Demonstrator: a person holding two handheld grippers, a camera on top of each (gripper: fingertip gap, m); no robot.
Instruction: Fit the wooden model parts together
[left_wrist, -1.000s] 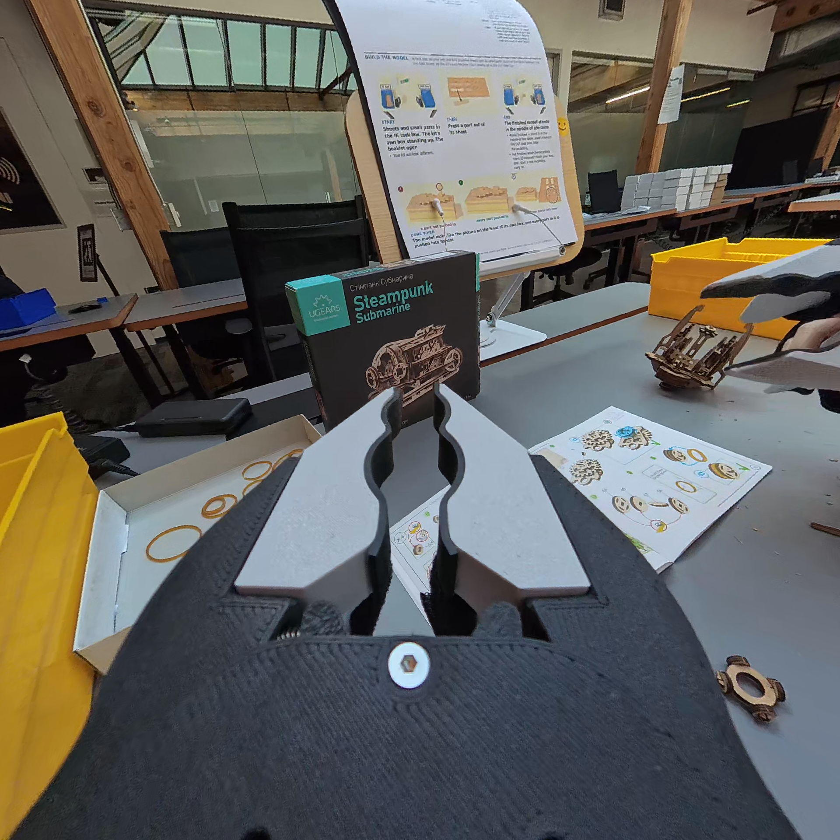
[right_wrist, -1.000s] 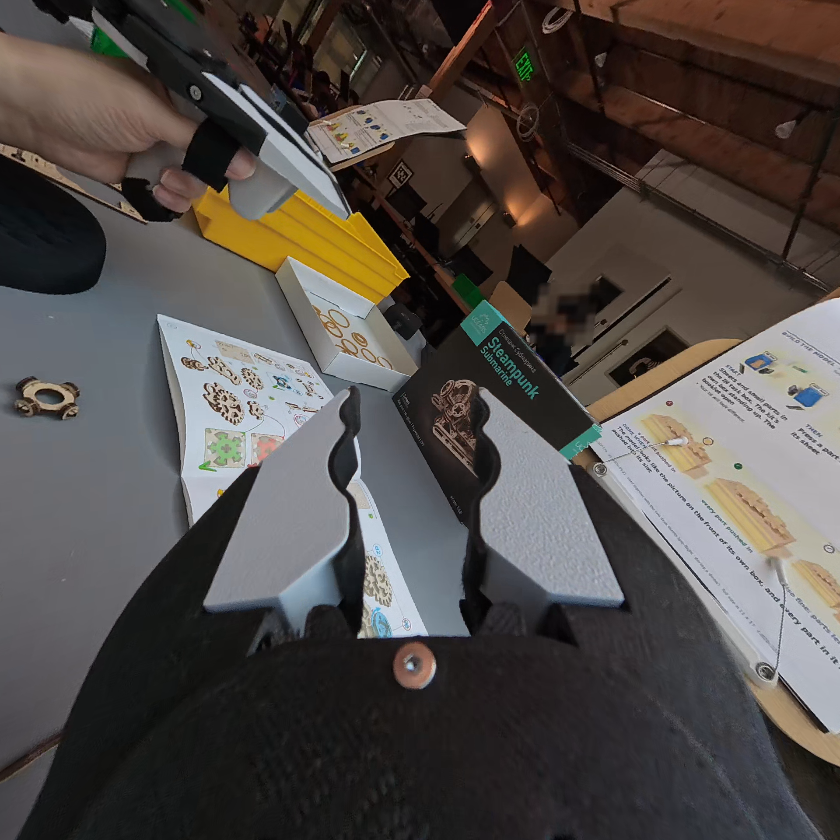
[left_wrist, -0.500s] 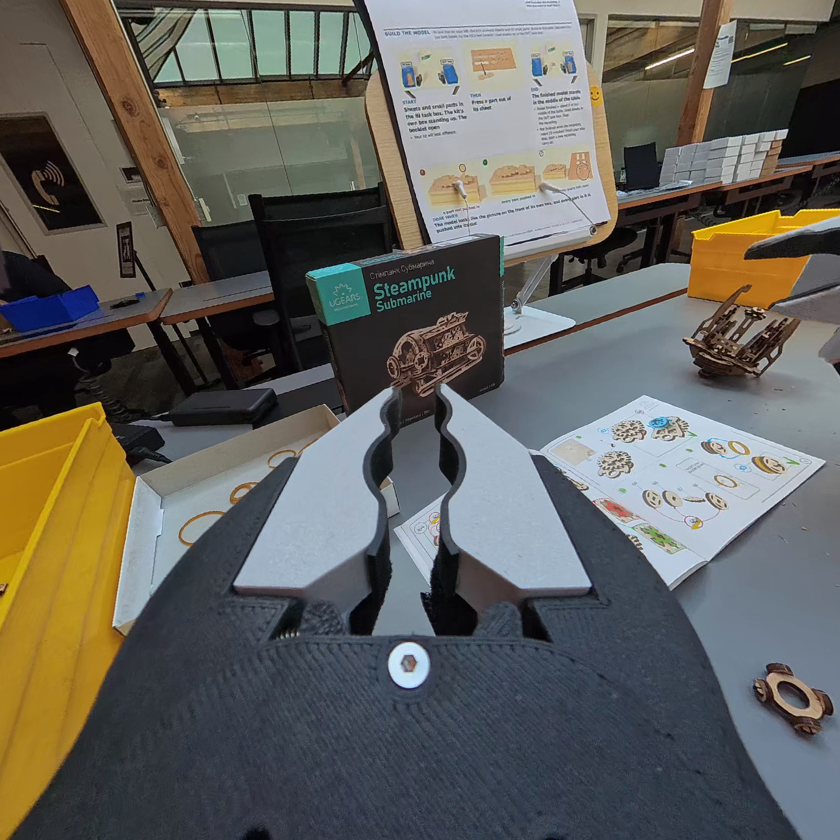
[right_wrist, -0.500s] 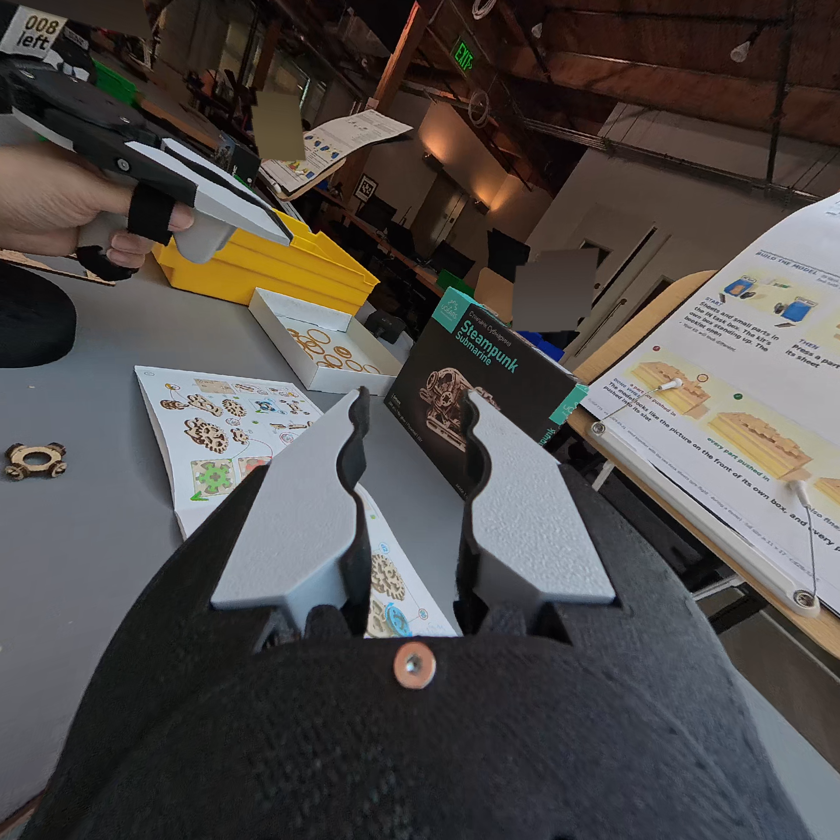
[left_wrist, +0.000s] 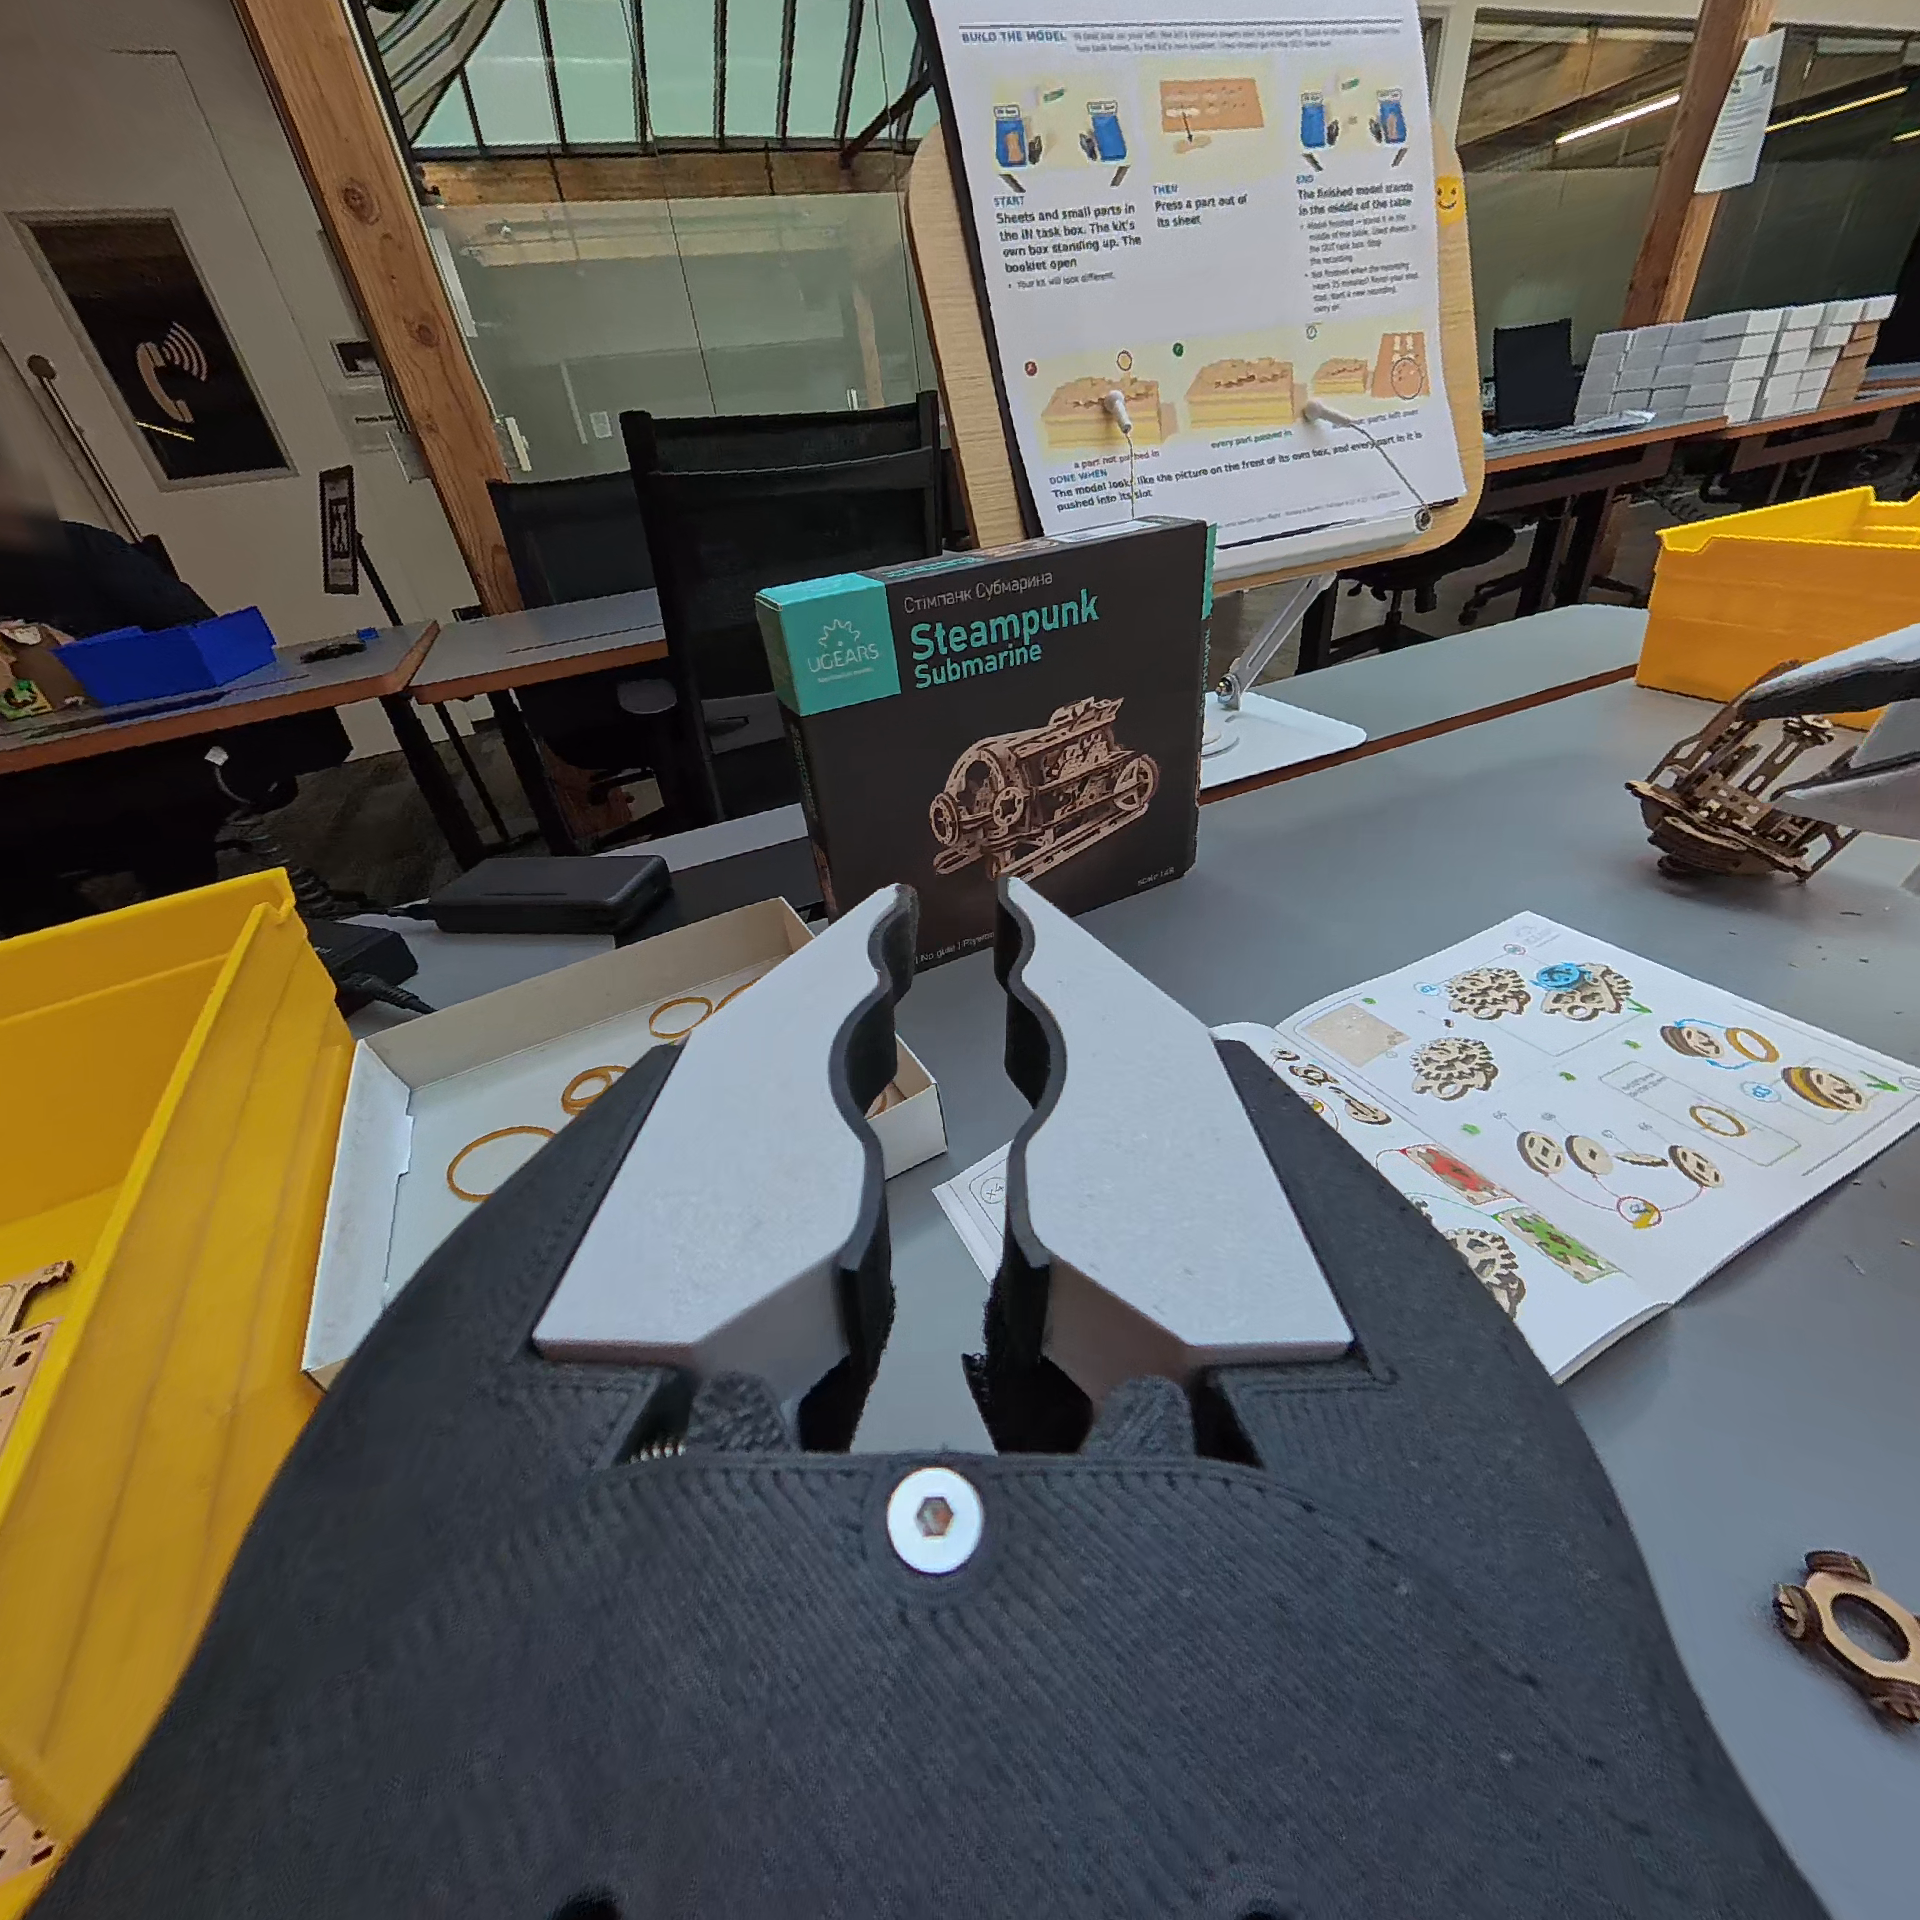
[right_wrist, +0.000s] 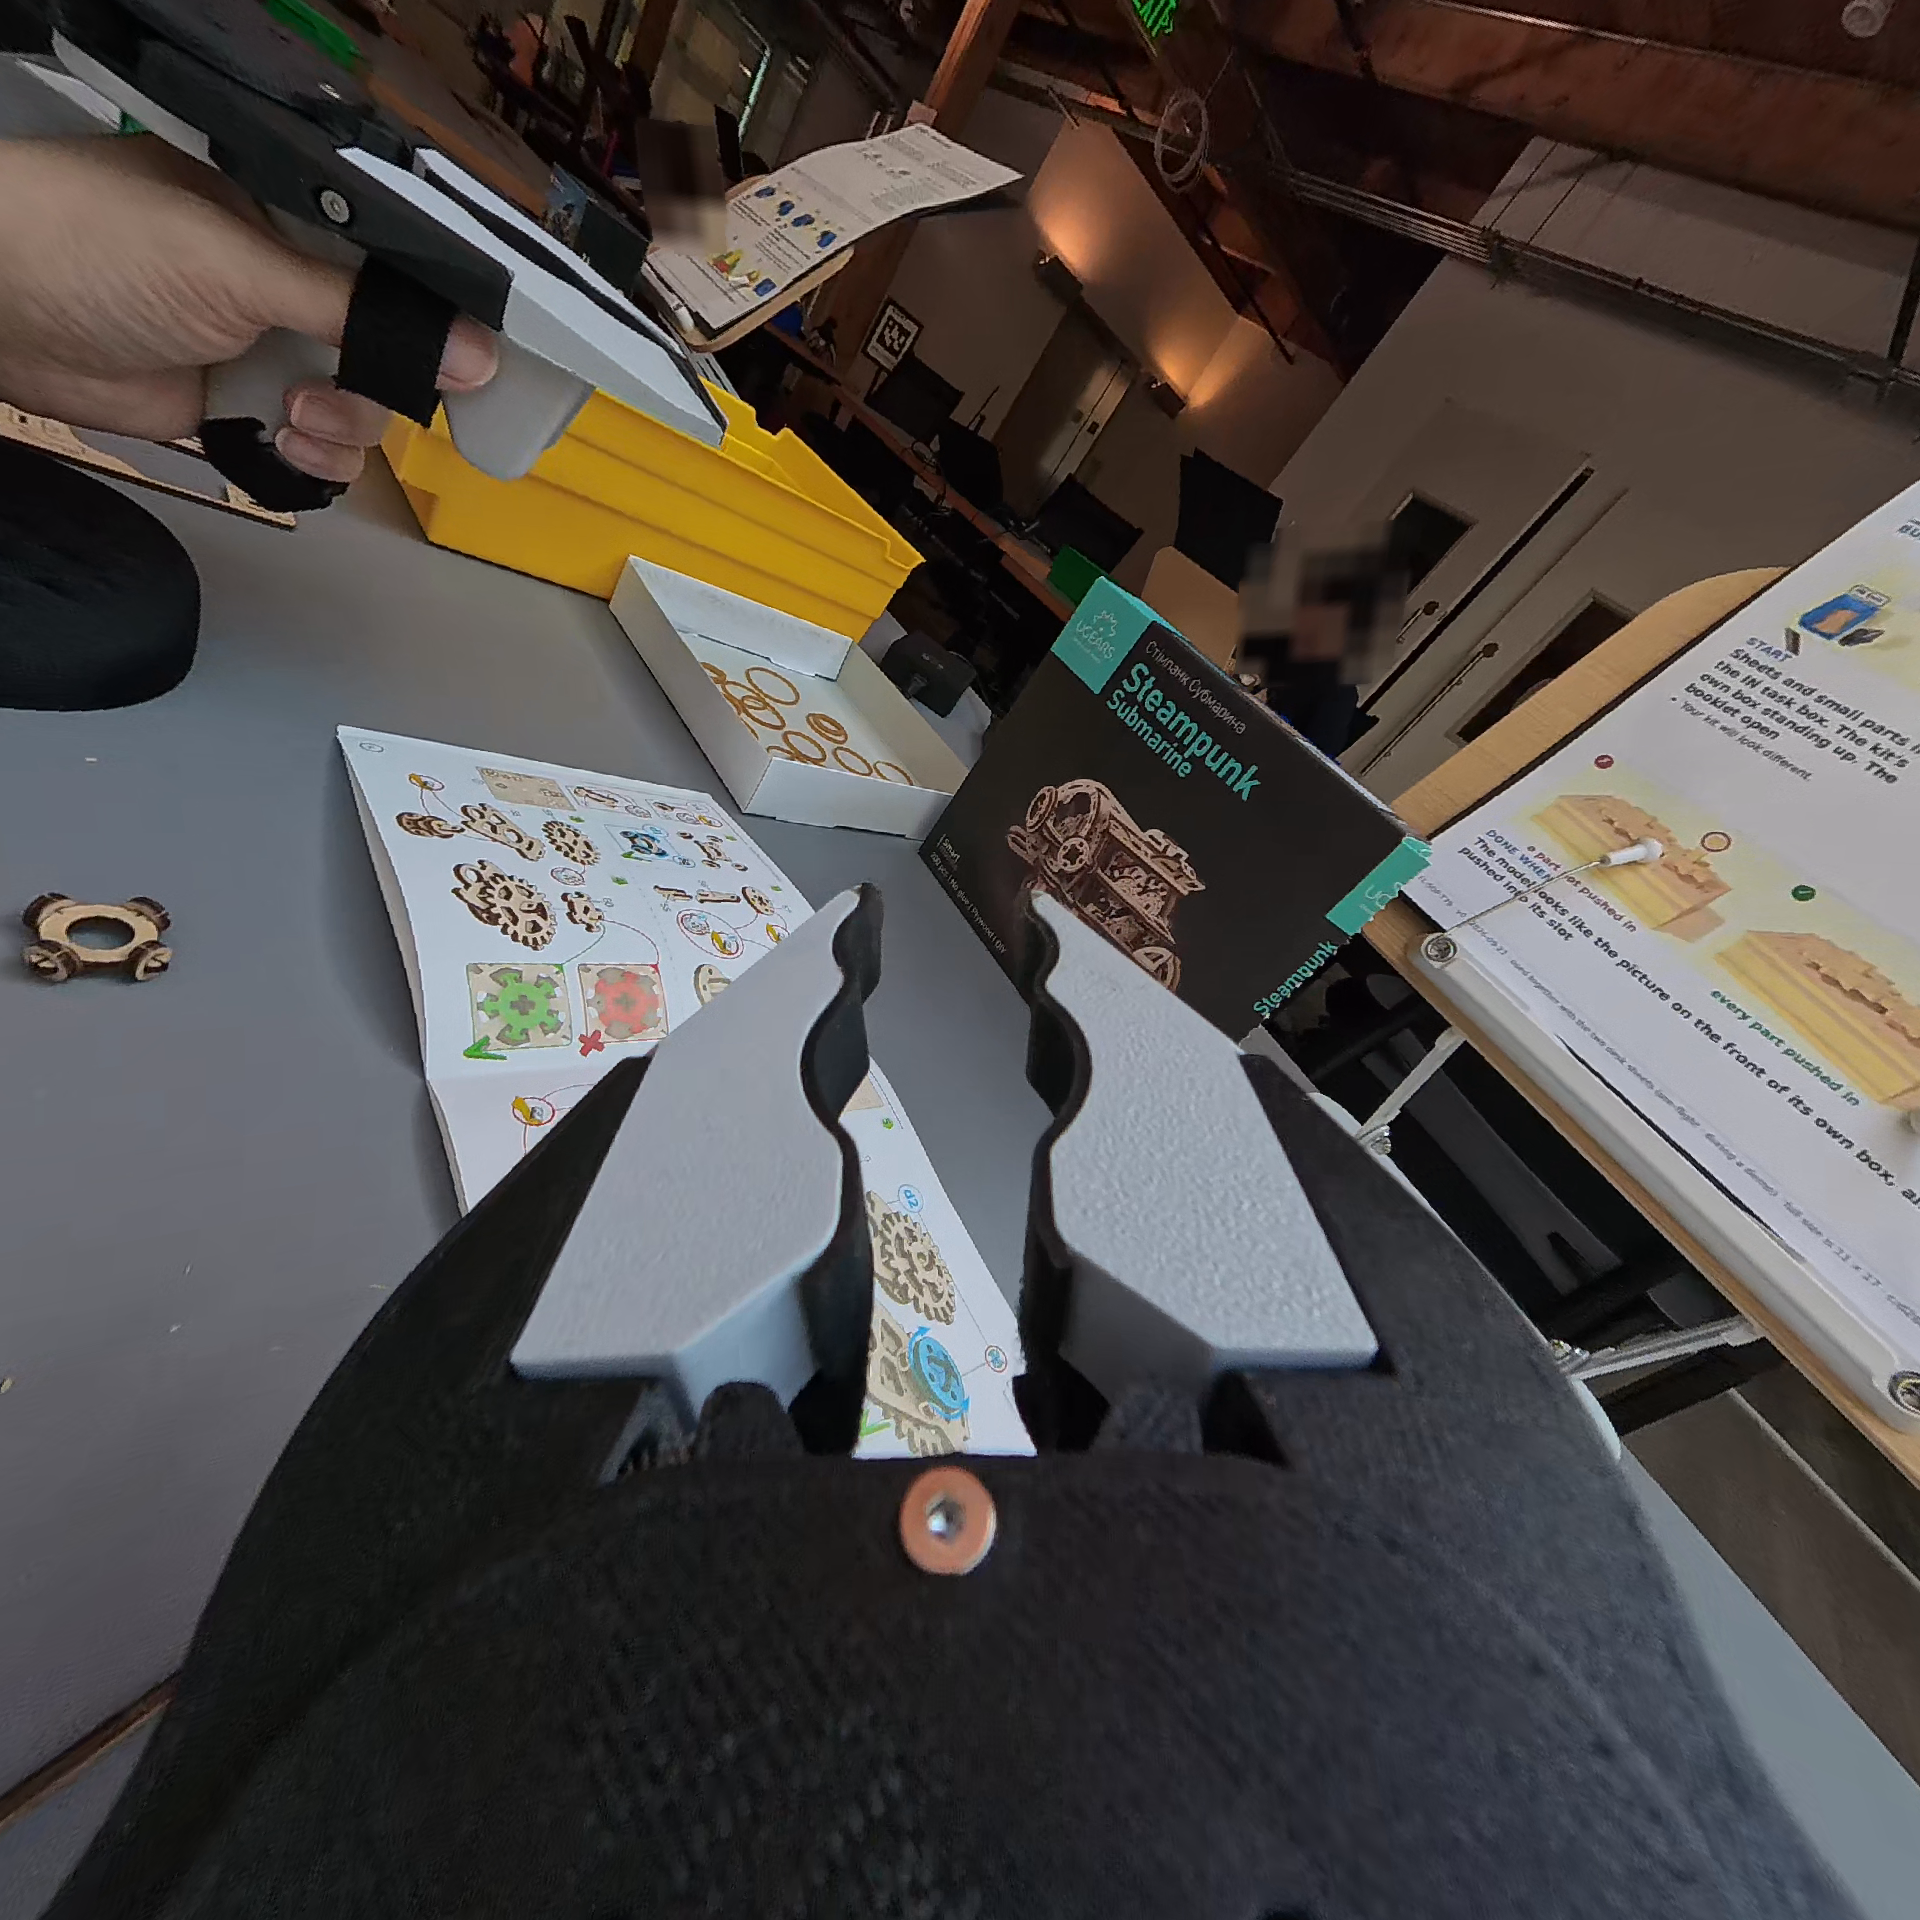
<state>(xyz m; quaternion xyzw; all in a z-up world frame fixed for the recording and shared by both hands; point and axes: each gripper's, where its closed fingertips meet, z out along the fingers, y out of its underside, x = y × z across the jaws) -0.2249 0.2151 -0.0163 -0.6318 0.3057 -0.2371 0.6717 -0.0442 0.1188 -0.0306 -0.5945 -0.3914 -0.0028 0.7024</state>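
A partly built wooden model (left_wrist: 1720, 805) stands on the grey table (left_wrist: 1455, 831) at the far right of the left wrist view. A small wooden ring part (left_wrist: 1855, 1652) lies flat near the front edge; it also shows in the right wrist view (right_wrist: 99, 935). My left gripper (left_wrist: 954, 904) is open by a narrow gap and empty, held above the table and facing the kit box (left_wrist: 997, 727). My right gripper (right_wrist: 951, 904) is open and empty above the open booklet (right_wrist: 582, 914). Its fingers (left_wrist: 1860, 769) show beside the model's upper right.
A white tray (left_wrist: 416, 1049) holding several rubber rings sits left of the booklet (left_wrist: 1558, 1122). A yellow bin (left_wrist: 156, 1143) with wooden sheets stands at the left, another yellow bin (left_wrist: 1766, 582) at the back right. An instruction board (left_wrist: 1195, 260) stands behind the box. My hands' fingertips stand some 20 cm from each other.
My left gripper has turned a little to the left and come closer to the box. My right gripper has tilted and its jaws have narrowed somewhat. Neither holds anything.
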